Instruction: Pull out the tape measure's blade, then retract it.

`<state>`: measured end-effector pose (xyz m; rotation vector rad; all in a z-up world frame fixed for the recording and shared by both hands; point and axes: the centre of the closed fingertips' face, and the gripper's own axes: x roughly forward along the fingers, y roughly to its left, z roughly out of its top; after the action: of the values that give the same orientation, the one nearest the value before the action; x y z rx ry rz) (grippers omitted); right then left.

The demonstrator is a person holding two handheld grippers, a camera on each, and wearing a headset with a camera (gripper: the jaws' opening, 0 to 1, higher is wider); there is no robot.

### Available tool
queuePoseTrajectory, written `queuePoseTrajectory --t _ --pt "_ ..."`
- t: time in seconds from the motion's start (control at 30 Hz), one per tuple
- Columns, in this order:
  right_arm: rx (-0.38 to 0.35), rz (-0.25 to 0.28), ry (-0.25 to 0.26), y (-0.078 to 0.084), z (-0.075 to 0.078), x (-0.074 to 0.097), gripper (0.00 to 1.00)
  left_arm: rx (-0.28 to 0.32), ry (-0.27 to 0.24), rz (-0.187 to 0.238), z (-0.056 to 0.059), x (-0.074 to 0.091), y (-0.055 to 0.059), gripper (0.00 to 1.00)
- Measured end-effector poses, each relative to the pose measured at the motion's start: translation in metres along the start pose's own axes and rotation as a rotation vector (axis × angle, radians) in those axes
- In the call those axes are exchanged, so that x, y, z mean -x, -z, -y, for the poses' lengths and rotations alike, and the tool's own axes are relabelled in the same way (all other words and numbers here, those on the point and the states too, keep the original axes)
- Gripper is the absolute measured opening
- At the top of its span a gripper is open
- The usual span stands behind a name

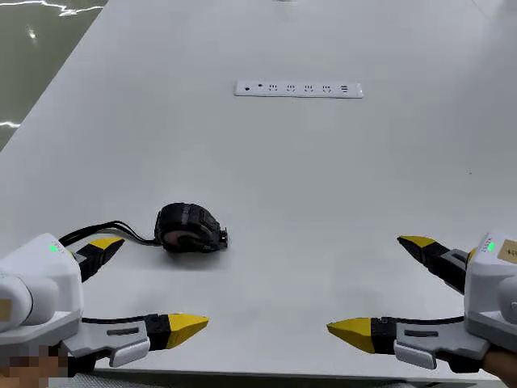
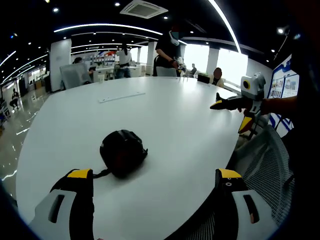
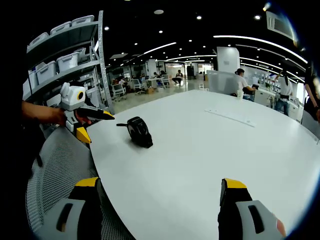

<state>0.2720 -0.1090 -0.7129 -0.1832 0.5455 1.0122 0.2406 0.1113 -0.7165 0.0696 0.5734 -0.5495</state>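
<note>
Tape measure lies near the bench front edge, blade in. Left gripper and right gripper both gape, empty. Risk: unpinned case skids when the blade's pulled, and its strap may snag.

A white table carries a black tape measure near its front edge, left of the middle. Its blade is wound in, and a black strap trails from it to the left. A white power strip lies flat well beyond it, toward the far edge. The left gripper hovers at the front left corner, its yellow-tipped fingers spread wide, near the tape measure but apart from it. The right gripper hovers at the front right, likewise spread and holding nothing.
</note>
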Motion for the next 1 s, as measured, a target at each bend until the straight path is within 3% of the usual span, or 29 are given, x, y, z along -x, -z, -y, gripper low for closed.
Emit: queuePoseTrajectory --t 0.47,1.0 --pt "0.014 -0.028 -0.01 0.004 0.003 -0.002 0.99 -0.025 0.018 -0.021 -0.002 -0.003 -0.001 0.99" --pt "0.034 -0.064 -0.056 0.006 0.005 -0.011 0.99 -0.063 0.046 -0.05 -0.009 -0.009 -0.004 0.99"
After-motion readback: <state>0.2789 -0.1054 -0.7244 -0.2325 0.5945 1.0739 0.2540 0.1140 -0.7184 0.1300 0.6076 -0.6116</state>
